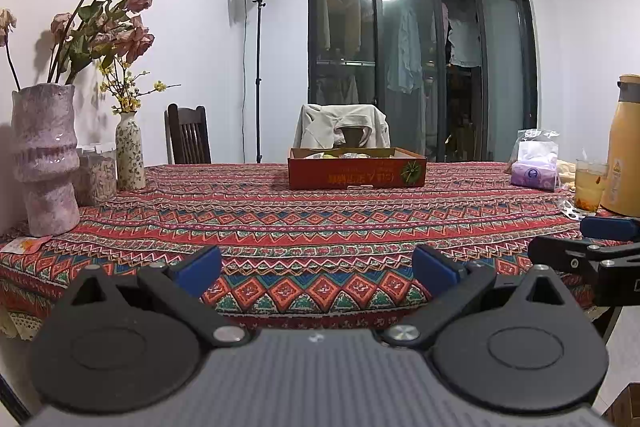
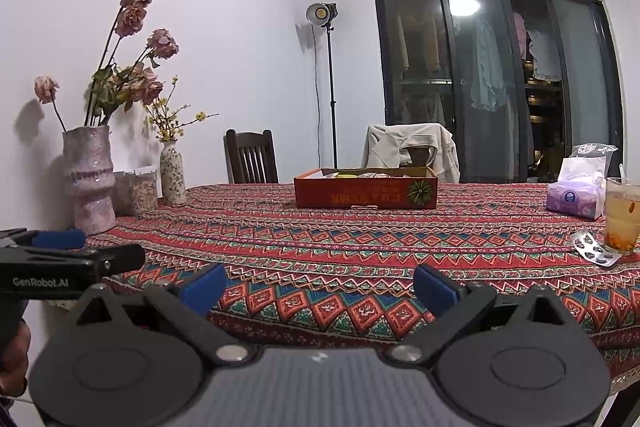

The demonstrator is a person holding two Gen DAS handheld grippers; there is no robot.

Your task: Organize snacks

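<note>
A shallow red cardboard box (image 1: 356, 173) (image 2: 366, 193) sits toward the far side of the patterned table, with pale wrapped snacks just showing over its rim. My left gripper (image 1: 318, 269) hovers open over the table's near edge, nothing between its blue pads. My right gripper (image 2: 320, 289) is likewise open and empty, level with the near edge. Each gripper shows in the other's view: the right one (image 1: 588, 247) at the right edge, the left one (image 2: 76, 251) at the left edge. Both are far from the box.
Two vases with dried flowers (image 1: 44, 159) (image 1: 130, 151) and a clear container (image 1: 96, 175) stand at the left. A tissue pack (image 2: 574, 199), a glass of tea (image 2: 622, 215), a pill blister (image 2: 594, 247) and a yellow thermos (image 1: 626, 147) stand at the right. Chairs (image 2: 252, 157) face the far edge.
</note>
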